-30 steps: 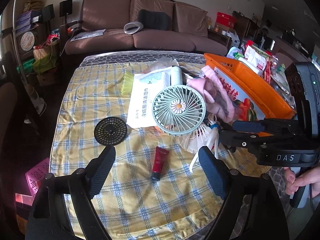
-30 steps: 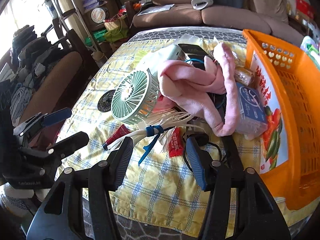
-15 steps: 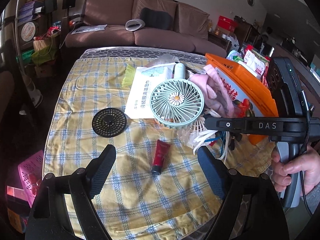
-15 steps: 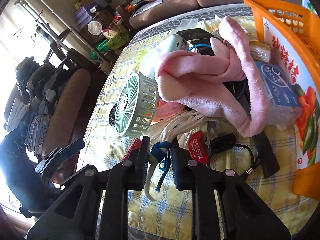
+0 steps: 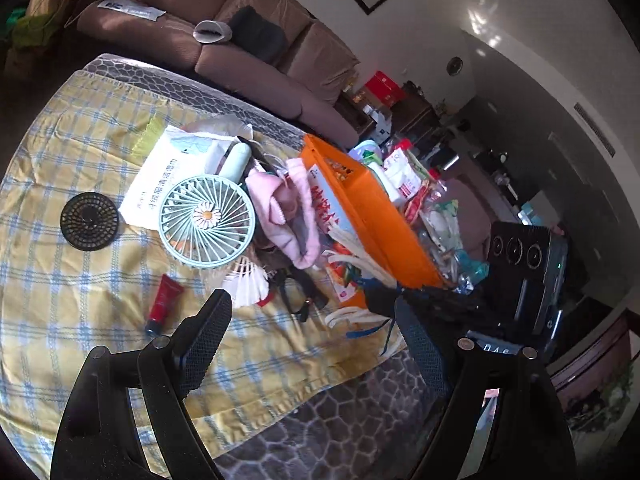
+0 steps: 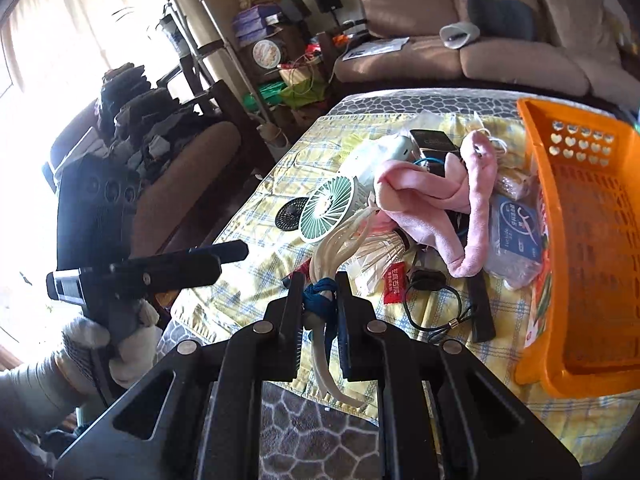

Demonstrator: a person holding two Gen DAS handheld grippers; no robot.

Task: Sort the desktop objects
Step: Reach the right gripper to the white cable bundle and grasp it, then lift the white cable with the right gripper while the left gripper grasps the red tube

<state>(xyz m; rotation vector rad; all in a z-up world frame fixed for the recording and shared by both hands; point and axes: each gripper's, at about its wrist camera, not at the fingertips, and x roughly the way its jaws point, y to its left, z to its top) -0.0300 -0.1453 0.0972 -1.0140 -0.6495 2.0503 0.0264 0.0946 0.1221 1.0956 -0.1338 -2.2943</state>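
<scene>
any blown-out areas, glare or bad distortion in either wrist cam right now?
Right wrist view: window at left is blown out white, washing out the sleeve below it; tablecloth and orange basket are well exposed and sharp. Left wrist view: horizon tilted, strong fisheye bending at the edges, glare patches on the glossy wall upper right, dark corners; mint fan is crisp.

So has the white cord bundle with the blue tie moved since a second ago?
Yes. The white cord bundle has come up off the tablecloth beside the green fan, clamped in the right gripper.
</scene>
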